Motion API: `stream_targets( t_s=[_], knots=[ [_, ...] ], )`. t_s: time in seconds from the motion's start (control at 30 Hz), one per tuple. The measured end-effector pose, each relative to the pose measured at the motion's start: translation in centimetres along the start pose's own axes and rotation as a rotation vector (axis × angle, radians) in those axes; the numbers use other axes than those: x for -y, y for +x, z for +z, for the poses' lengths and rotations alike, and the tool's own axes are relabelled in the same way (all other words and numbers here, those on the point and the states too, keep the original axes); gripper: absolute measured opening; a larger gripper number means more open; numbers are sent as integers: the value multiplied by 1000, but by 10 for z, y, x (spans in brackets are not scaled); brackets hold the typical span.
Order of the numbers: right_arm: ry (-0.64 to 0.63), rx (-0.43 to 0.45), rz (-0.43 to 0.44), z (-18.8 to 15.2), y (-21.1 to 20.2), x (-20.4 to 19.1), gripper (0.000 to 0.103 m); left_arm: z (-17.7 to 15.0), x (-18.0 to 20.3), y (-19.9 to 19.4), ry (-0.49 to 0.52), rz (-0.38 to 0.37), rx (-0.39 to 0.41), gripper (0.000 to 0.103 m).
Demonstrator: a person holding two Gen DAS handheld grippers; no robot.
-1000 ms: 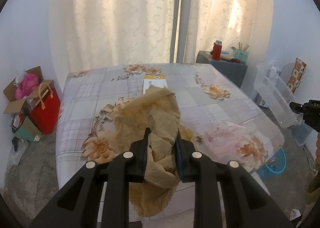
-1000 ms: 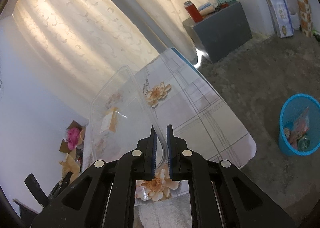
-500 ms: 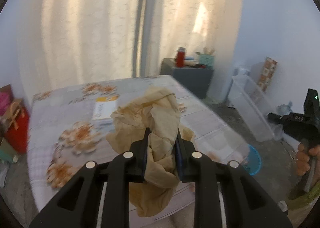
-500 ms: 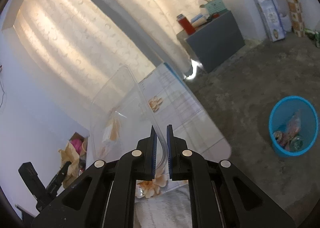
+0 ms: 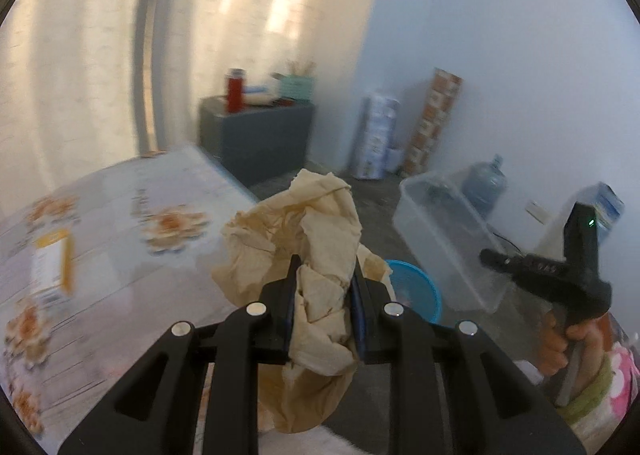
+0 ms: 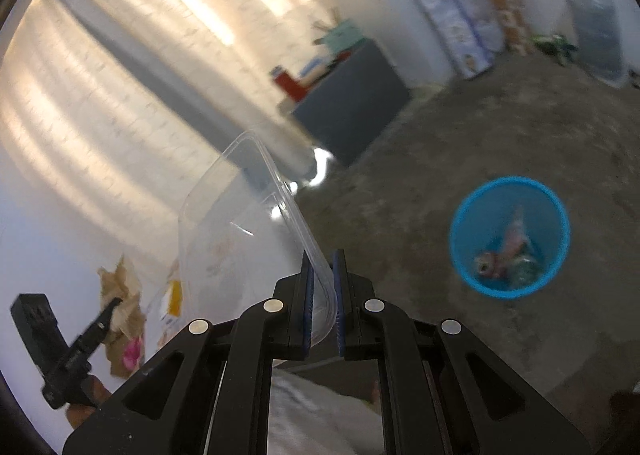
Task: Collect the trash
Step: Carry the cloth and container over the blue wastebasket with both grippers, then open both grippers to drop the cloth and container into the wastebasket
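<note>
My left gripper (image 5: pixel 323 275) is shut on a crumpled brown paper bag (image 5: pixel 308 231), held in the air past the table's corner. A blue waste basket (image 5: pixel 416 291) on the floor shows just behind the bag; in the right wrist view the blue waste basket (image 6: pixel 509 236) holds some trash. My right gripper (image 6: pixel 323 267) is shut on the rim of a clear plastic container (image 6: pixel 236 223), which sticks up and away from the jaws. The same clear container (image 5: pixel 448 231) appears at the right of the left wrist view, beside the right gripper (image 5: pixel 490 257) and the hand that holds it.
A table with a floral cloth (image 5: pixel 120 223) lies at left, with a white and yellow packet (image 5: pixel 52 267) on it. A dark grey cabinet (image 5: pixel 256 135) with a red flask stands by the curtains. A water jug (image 5: pixel 484 191) and boxes line the far wall. Bare concrete floor (image 6: pixel 460 143) surrounds the basket.
Both grippers have swung right, away from the table and toward the floor with the blue basket. The paper bag and the clear container have travelled with them, both still gripped.
</note>
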State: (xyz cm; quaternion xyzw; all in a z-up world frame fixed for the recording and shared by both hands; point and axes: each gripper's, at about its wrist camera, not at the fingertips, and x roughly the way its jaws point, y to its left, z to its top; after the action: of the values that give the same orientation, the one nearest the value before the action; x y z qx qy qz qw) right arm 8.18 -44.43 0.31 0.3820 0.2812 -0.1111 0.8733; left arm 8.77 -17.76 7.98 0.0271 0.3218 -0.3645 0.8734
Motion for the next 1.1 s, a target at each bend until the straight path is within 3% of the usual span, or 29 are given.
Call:
stream_targets(
  t_s=[0.2,0.4,0.7,0.93,1.0,1.07,1.1],
  knots=[
    [69,19,-135,2,-14,56,8,20,39,52,27,-117,-78,21],
    [139,37,-277,-4,-12,107,8,24,90,142,48,-210,-250,21],
    [187,-30,-452,-8,30,173,8,-3,154,300,62,-167,-506,21],
    [221,-66,-526,-1,55,211,8,-32,170,412,19,-115,-641,23],
    [221,-76,-544,1,63,216,8,-38,166,436,3,-86,-647,31],
    [228,-82,-549,5,71,221,8,-42,162,453,0,-62,-668,52],
    [226,-86,-556,7,77,224,8,-42,159,462,-2,-54,-674,56]
  ],
)
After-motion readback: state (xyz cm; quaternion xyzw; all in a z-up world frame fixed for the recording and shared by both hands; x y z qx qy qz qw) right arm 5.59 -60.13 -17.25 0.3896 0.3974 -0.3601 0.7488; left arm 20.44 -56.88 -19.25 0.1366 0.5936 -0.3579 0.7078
